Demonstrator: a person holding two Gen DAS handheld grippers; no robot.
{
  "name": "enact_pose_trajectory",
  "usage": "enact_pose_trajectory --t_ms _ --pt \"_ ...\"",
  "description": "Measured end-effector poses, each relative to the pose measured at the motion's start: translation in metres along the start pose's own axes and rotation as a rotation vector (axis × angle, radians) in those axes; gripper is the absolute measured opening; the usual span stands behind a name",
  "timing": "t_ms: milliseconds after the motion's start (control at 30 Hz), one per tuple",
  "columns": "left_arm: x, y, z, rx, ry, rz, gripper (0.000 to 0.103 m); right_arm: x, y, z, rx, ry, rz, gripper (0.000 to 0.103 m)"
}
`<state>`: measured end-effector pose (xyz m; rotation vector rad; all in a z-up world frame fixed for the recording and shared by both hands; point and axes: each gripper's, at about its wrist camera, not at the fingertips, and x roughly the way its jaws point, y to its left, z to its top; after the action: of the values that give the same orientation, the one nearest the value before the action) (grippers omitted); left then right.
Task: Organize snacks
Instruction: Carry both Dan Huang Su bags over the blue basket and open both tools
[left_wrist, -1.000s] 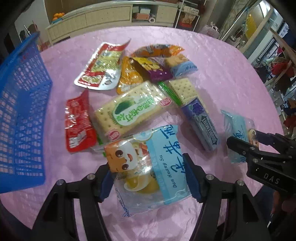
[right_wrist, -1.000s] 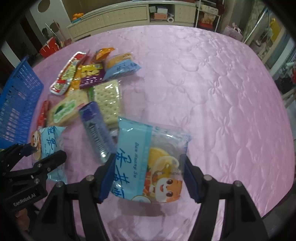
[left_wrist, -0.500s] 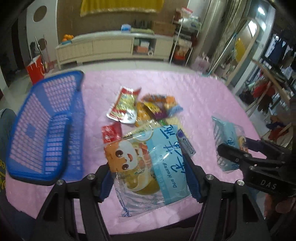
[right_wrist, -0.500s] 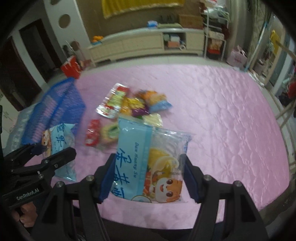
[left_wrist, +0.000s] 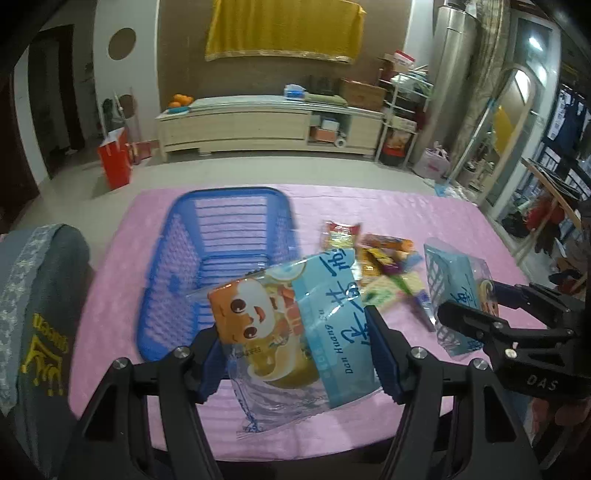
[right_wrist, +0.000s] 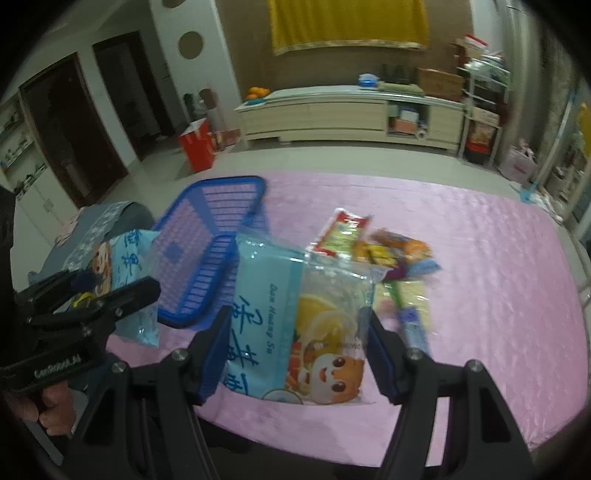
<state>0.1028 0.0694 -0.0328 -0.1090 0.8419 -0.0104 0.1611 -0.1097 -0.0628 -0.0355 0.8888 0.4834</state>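
Both grippers have risen off the table since a second ago, each carrying its bag up and back toward the near edge, and the basket (left_wrist: 218, 258) now lies ahead rather than off to the left.

Leftmost, that basket sits empty near the table's (left_wrist: 424, 206) left edge, long side running away from the camera. The left gripper (left_wrist: 295, 350) is closed on a blue cartoon bag (left_wrist: 291, 325), held in the air near the basket's near rim. The loose clear end hanging below could snag that rim on the way in. The right gripper (right_wrist: 295, 350) pinches a matching bag (right_wrist: 295, 321) by its sides; the slick film might slip. Right of the basket lies the snack pile (right_wrist: 384, 266), just beside it.

Open cloth stretches far right; between the grippers room is tight, so they may bump if both head for the basket together.
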Motion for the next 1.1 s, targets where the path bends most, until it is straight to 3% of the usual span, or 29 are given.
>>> enact_pose_trajectory --t_ms 267,400,733,1100 --pt "0.004 0.061 0.008 0.001 0.028 0.048 0.065 0.028 0.063 0.018 -0.077 0.031 0.06 0.071" --pt "0.019 0.081 0.005 0.002 0.068 0.024 0.065 0.05 0.079 0.022 -0.083 0.07 0.086 0.071" --pt "0.056 0.105 -0.004 0.003 0.156 -0.047 0.066 0.086 0.096 0.028 -0.104 0.152 0.107 0.071" --pt "0.059 0.11 -0.001 -0.007 0.154 -0.045 0.074 0.102 0.111 0.031 -0.173 0.19 0.106 0.074"
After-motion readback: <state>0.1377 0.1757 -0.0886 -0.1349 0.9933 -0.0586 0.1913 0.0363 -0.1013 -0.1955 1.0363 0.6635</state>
